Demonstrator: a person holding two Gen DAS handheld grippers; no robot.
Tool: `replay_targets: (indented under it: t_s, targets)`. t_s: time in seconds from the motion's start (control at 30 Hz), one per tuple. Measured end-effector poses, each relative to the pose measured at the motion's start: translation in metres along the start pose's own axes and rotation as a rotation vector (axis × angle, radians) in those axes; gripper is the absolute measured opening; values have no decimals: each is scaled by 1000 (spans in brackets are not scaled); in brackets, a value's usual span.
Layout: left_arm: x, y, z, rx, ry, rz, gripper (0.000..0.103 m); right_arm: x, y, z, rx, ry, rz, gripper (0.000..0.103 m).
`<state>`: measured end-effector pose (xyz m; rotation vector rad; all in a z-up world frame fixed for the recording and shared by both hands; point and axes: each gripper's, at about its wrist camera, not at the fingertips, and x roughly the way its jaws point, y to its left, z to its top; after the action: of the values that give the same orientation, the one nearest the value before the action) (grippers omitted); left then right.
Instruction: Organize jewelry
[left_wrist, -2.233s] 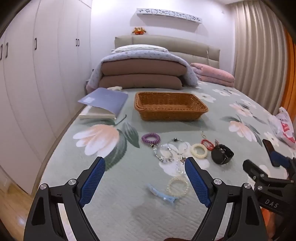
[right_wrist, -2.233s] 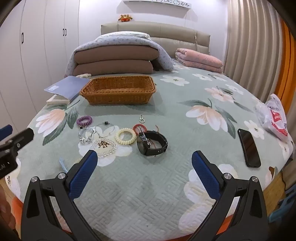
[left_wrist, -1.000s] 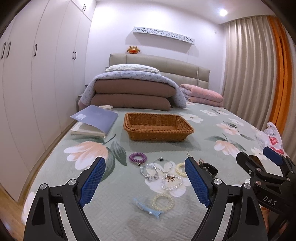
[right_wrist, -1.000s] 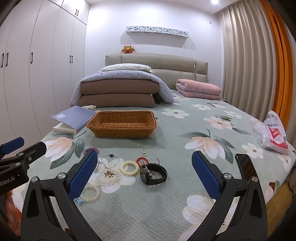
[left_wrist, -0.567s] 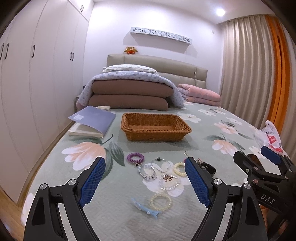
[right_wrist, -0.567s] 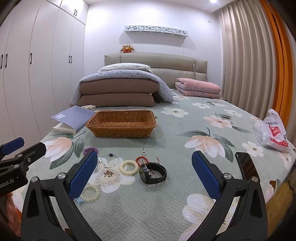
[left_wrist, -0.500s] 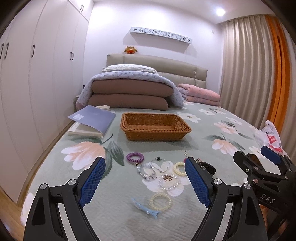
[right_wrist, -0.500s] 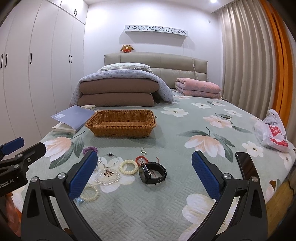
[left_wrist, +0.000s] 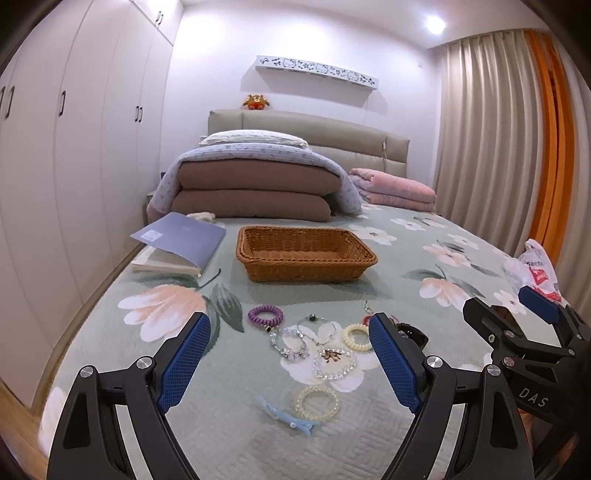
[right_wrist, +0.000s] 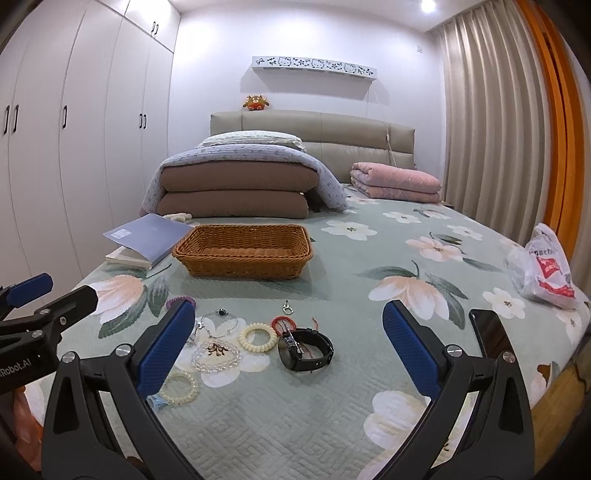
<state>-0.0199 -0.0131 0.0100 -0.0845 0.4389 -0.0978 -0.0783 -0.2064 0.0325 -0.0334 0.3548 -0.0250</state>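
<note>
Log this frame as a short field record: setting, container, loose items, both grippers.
setting: bed with floral quilt
container: wicker basket, nothing visible inside
loose items: black watch, purple coil tie, cream coil tie, clear bead bracelet, blue hair clip, all on the quilt
left gripper: open, holding nothing
right gripper: open, holding nothing

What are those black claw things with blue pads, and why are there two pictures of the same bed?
They are two grabbing tools, one in each of a person's hands. Each tool has a camera looking along its jaws, so you get two pictures. One looks from the left gripper, the other from the right gripper. Both have their jaws wide open and hold nothing. On the bed lie a purple hair tie, a cream coil bracelet, a black watch and more bracelets. Behind them is a wicker basket, with nothing showing inside.
</note>
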Motion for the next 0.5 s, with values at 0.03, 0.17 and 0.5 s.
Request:
replay_targets:
  t_s: [0.03,0.17,0.5]
  targets:
    - [0,0,0,0,1,-1,89,1,0,0,-1,1,0,103]
    - [2,2,-1,-7,11,0,89,3,-1,-1,1,12,-5,103]
    - [3,4,0,-11,14,1,89,9,-4,-2,10,24,3,103]
